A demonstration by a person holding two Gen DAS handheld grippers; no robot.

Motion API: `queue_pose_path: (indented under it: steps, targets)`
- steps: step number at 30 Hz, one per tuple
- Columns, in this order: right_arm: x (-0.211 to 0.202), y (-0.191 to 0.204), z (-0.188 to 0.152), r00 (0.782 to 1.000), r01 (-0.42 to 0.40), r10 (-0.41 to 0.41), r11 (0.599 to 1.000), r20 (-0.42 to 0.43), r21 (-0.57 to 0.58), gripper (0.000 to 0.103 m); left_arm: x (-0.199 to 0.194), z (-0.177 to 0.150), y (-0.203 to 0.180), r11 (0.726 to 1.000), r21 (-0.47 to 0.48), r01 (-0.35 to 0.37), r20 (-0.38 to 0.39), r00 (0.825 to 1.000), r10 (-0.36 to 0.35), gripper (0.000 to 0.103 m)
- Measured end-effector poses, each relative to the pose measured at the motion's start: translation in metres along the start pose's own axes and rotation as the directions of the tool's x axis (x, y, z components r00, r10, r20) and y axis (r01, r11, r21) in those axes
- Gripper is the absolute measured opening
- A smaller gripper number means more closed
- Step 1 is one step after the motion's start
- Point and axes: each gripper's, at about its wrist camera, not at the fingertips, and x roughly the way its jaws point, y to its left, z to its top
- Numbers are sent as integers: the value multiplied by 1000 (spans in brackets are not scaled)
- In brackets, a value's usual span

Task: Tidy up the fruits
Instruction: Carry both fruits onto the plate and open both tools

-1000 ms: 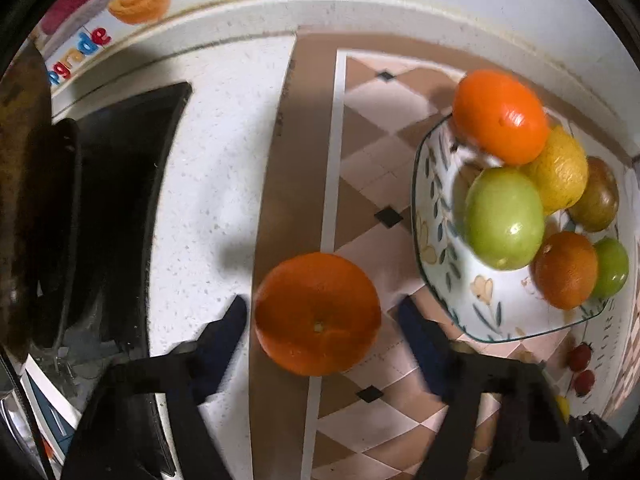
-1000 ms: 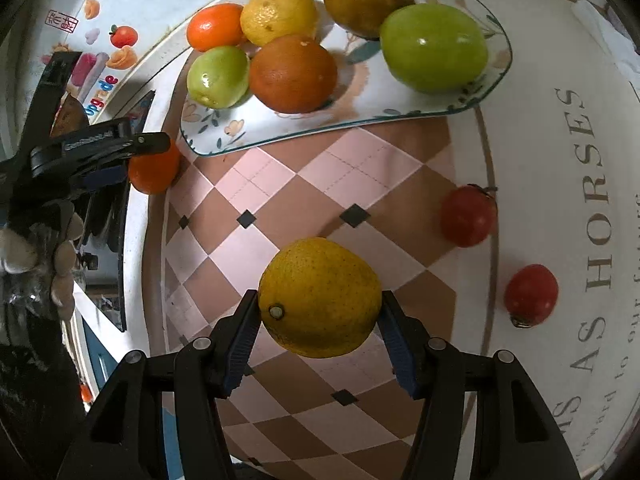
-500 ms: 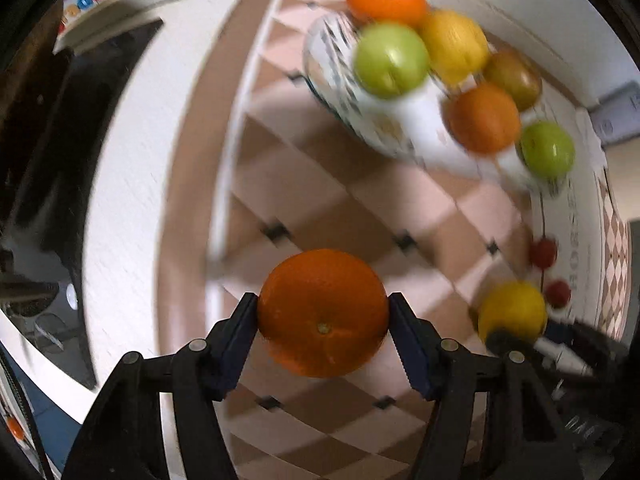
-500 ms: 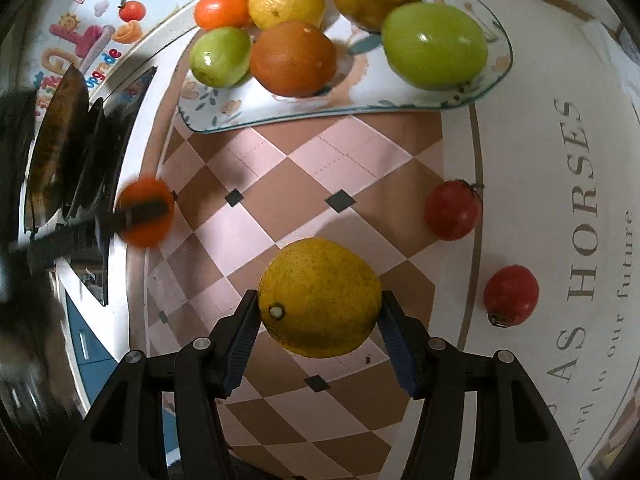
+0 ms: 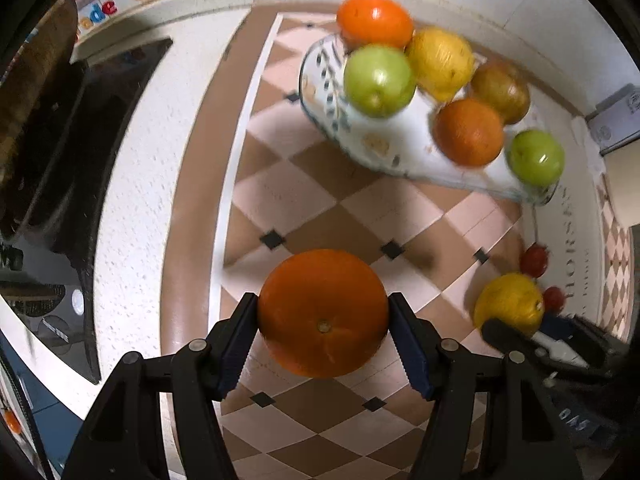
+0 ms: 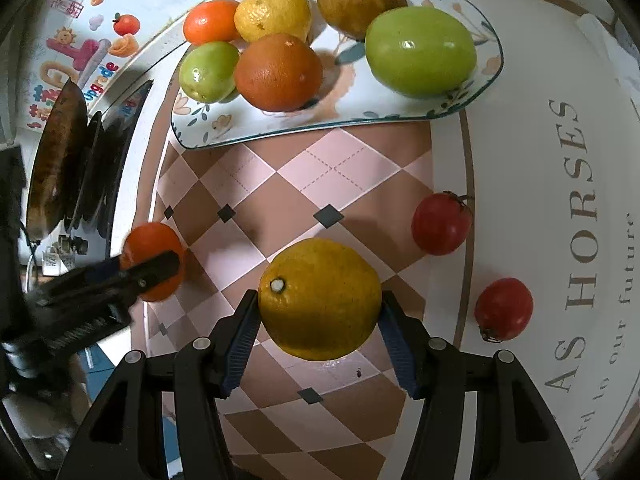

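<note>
Fruits are split between the two tools and a plate: an orange (image 5: 323, 314) sits clenched between the pads of the left tool (image 5: 323, 322), its navel dimple facing the camera, and a yellow citrus (image 6: 319, 299) is gripped the same way in the right tool (image 6: 318, 312), its pale stem scar turned up and to the left (its long axis runs roughly from pad to pad). Both are held clear above the checked mat (image 6: 280, 184) on the bench (image 5: 132, 208).

Ahead of the right tool lies the floral plate (image 6: 360, 118), carrying two green fruits, an orange one, a small orange one, a yellow one and a brownish one; the near edge and the middle of the plate are bare. To the right of that tool, two red tomatoes (image 6: 442, 224) lie on the mat's white border, apart from each other. To its left the left tool hangs near, level with it, nothing between them. Left of both, a dark stove top (image 5: 100, 128) borders the bench.
</note>
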Motion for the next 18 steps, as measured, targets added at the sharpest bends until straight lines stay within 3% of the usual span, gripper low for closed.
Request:
queue_pose_path:
  steps: [7, 14, 18]
  targets:
    - [-34, -1, 6, 994, -39, 38, 999, 98, 7, 61, -29, 36, -2, 998, -16, 54, 64, 997, -53, 63]
    - [-84, -37, 53, 972, -53, 32, 995, 231, 85, 61, -15, 81, -18, 979, -108, 172, 59, 984, -167, 63]
    - [-94, -63, 89, 960, -43, 1, 988, 280, 146, 61, -1, 91, -26, 974, -135, 183, 46, 983, -179, 63]
